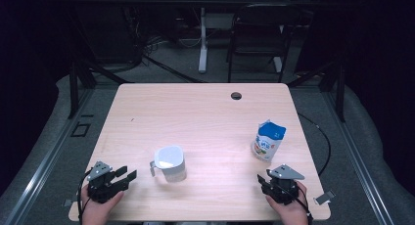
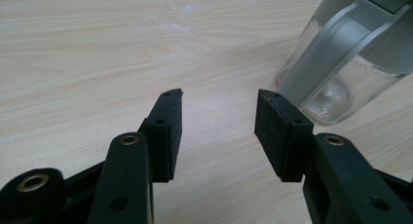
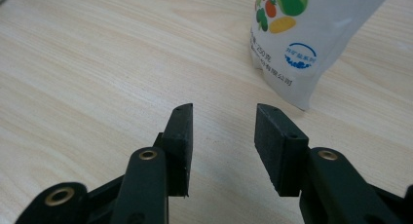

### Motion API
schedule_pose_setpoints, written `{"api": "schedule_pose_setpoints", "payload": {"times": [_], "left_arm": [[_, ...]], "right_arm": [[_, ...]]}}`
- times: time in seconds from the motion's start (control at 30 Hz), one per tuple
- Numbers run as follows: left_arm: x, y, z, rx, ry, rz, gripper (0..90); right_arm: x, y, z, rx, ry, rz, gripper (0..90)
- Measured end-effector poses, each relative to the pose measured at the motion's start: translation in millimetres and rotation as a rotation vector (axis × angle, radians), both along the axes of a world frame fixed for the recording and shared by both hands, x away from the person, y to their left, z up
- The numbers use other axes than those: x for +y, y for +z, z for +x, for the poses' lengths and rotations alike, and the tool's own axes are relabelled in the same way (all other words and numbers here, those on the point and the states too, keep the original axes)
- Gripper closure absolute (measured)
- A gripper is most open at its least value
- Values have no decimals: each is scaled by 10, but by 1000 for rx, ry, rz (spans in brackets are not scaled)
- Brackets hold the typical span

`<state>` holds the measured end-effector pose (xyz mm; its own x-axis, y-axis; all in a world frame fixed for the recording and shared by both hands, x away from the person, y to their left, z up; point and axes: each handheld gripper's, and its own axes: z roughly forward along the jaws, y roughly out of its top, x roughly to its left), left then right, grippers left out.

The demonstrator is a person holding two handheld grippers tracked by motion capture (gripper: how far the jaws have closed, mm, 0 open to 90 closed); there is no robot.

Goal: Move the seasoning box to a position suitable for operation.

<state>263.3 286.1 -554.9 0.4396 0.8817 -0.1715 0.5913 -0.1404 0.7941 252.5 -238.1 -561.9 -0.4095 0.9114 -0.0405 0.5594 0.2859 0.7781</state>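
Observation:
A clear jug (image 1: 170, 163) with a grey handle and white lid stands near the table's front middle; in the left gripper view the jug (image 2: 341, 63) sits ahead and to the right. A blue and white standing pouch (image 1: 268, 140) is at the right; the pouch (image 3: 302, 39) rises just beyond the right jaws. My left gripper (image 1: 125, 176) rests at the front left corner, open and holding nothing. My right gripper (image 1: 263, 179) rests at the front right, open, a little short of the pouch. In each gripper view, the left gripper (image 2: 219, 119) and the right gripper (image 3: 223, 131) show bare wood between their pads.
The light wooden table (image 1: 195, 117) has a round cable hole (image 1: 236, 96) near its far edge. Beyond it stand a black chair (image 1: 258, 34) and a white desk leg (image 1: 202, 39). Metal rails run along both sides on the grey floor.

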Motion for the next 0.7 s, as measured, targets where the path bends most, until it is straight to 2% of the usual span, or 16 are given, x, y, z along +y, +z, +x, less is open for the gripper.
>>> {"api": "schedule_pose_setpoints", "payload": {"times": [0.07, 0.13, 0.27, 0.33, 0.43, 0.47, 0.53, 0.7], "left_arm": [[12, -1, -20, 3, 4, -28, 526], [15, 4, -42, 11, 9, -19, 516], [23, 39, -24, 8, 13, -17, 509], [12, 90, 10, -14, 13, -31, 503], [-10, 110, 18, -23, 1, -20, 506], [-21, 110, 24, -16, -28, -20, 506], [-34, 94, 30, -20, -63, -28, 506], [-68, 86, 52, -16, -68, -48, 494]], "right_arm": [[-19, 11, -4, 0, -9, 8, 584], [-25, 31, -18, -16, -26, 25, 576], [-47, 49, -68, -24, -9, 42, 576], [-75, 28, -114, -11, 13, 15, 578], [-115, 41, -126, 3, 18, 21, 576], [-115, 41, -126, 3, 18, 21, 576], [-146, 80, -122, -4, 15, 56, 559], [-157, 105, -125, -35, -12, 53, 517]]}}
